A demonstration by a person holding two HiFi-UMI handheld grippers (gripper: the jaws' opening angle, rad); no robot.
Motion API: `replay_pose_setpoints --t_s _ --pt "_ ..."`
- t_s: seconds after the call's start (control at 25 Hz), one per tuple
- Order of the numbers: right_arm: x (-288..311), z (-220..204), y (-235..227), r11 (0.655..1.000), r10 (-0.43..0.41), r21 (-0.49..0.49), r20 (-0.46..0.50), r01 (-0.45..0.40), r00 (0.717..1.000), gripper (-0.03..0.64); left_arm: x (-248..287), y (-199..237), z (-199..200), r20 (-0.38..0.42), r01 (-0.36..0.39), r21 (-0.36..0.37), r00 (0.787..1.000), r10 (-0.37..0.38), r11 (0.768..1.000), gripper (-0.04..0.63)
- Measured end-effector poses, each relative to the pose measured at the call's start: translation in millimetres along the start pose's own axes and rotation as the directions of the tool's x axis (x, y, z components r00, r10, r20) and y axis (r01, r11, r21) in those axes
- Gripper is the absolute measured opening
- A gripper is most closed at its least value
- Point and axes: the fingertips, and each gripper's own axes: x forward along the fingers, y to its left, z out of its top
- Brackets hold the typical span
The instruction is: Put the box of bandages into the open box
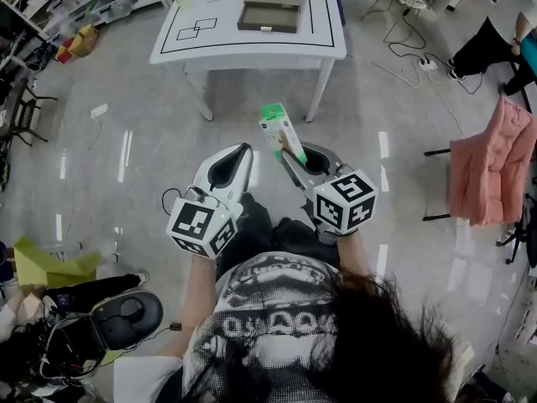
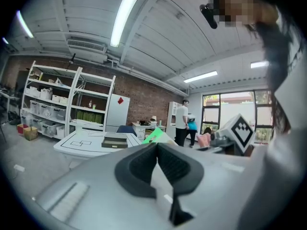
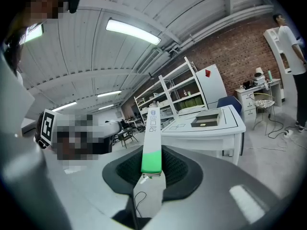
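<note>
- Head view: the person stands on a glossy grey floor [image 1: 126, 141], well short of the white rectangular table [image 1: 323, 36] marked with black lines. A flat olive-grey open box [image 1: 270, 7] lies on the tabletop near its far edge.
- The right gripper [image 1: 304, 159], white-bodied with black pads, holds the slim white-and-green cardboard box of bandages [image 1: 279, 131] up in mid-air. The green end points away toward the table, nowhere near the open box.
- The left gripper [image 1: 235, 159] hangs just beside it, level with it, carrying nothing. A chair draped in pink fabric [image 1: 493, 162] stands off to the right.
- Left gripper view: the left gripper [image 2: 157, 162] has its ribbed black pads [image 2: 139, 164] meeting at the front edge, with nothing between them. Just past them peeks the green tip of the box of bandages [image 2: 154, 135]. The table [image 2: 81, 145] and the open box [image 2: 115, 140] sit farther off, with white metal shelving [image 2: 57, 99] against the brick wall.
- Right gripper view: the right gripper [image 3: 152, 169] is clamped on the box of bandages [image 3: 152, 138], pads pressed to both narrow sides. The carton juts forward out of the jaws. Beyond it stands the table [image 3: 211, 127], with the open box [image 3: 205, 120] lying on top.
</note>
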Motion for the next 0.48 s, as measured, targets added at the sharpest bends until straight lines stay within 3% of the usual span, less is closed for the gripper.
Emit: replay_pose_setpoints --t_s 0.48 --pt "10 2 -11 1.000 0.003 0.031 -0.011 -0.003 1.000 0.089 14 7 3 -0.012 0.011 -0.001 1.000 -0.011 1.000 0.000"
